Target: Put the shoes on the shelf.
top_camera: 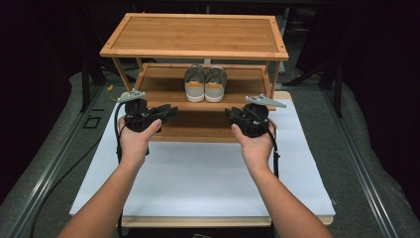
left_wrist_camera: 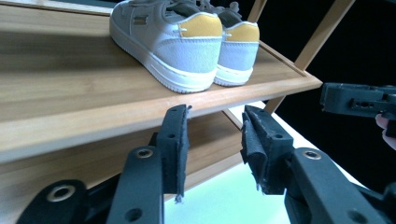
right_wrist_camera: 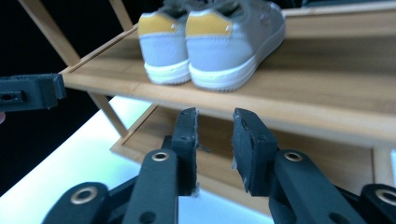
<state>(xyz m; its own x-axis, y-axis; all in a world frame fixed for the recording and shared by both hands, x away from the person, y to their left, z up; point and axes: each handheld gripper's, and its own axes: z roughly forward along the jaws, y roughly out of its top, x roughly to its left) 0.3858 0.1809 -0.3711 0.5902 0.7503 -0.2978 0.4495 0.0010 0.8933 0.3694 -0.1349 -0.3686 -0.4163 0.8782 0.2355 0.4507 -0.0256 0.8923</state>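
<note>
Between both pairs of jaws is empty air: the left gripper and right gripper hover parted, just before a bamboo shoe rack on the white worktop. Grey-and-yellow sneakers sit together on its middle shelf, heels outward. Seemingly an approach; next, each gripper must rise to a heel.

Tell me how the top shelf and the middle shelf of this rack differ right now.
The top shelf is bare, while the middle shelf carries a pair of grey and yellow sneakers, heels toward the person. The top shelf lies fully open to the high view; the middle shelf is partly covered by it. Both are the same light slatted wood with a raised rim.
</note>
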